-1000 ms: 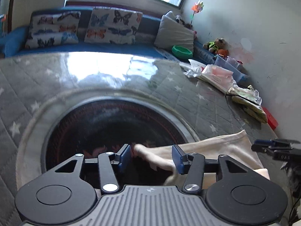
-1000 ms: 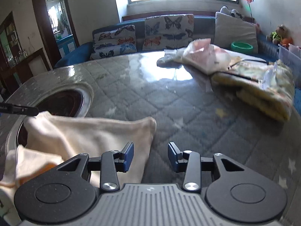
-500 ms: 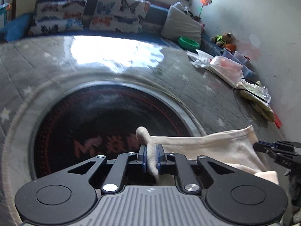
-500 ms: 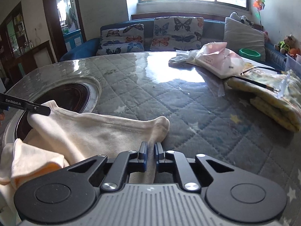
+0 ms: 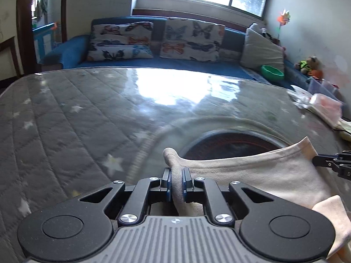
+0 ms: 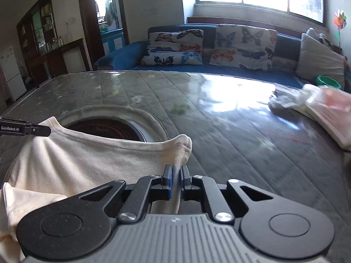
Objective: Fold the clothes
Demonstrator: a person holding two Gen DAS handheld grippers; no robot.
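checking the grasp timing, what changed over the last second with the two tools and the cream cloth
Both tools closed on the cream cloth: the left tool and right tool, open a second ago, now each pinch an upper corner and have raised that edge off the table. The packets at the right stayed put.

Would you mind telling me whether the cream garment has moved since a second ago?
Yes. The cream garment has been lifted: its pinched edge now hangs across the round dark opening in the table, held by both tools.
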